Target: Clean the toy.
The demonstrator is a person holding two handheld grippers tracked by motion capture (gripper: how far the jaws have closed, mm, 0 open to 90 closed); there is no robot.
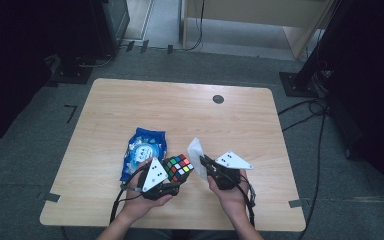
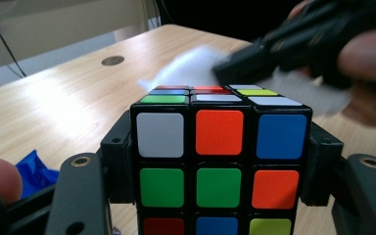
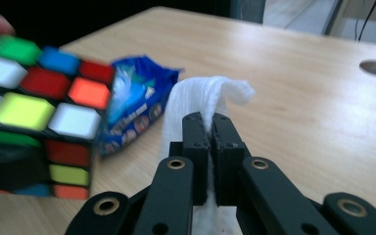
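Both hand-held grippers raised: cube (image 2: 219, 161), wipe (image 3: 203, 100) clamped.

High cam looks down on table (image 1: 130, 100); gripper cams sit close, both sharing cube (image 2: 219, 166), slightly blurred.

The high view is dim, with dark, shadowed corners. Soft glare whitens the table (image 2: 44, 98) in the left gripper view. The cube (image 3: 34, 112) blurs in the right gripper view, where the background is out of focus.
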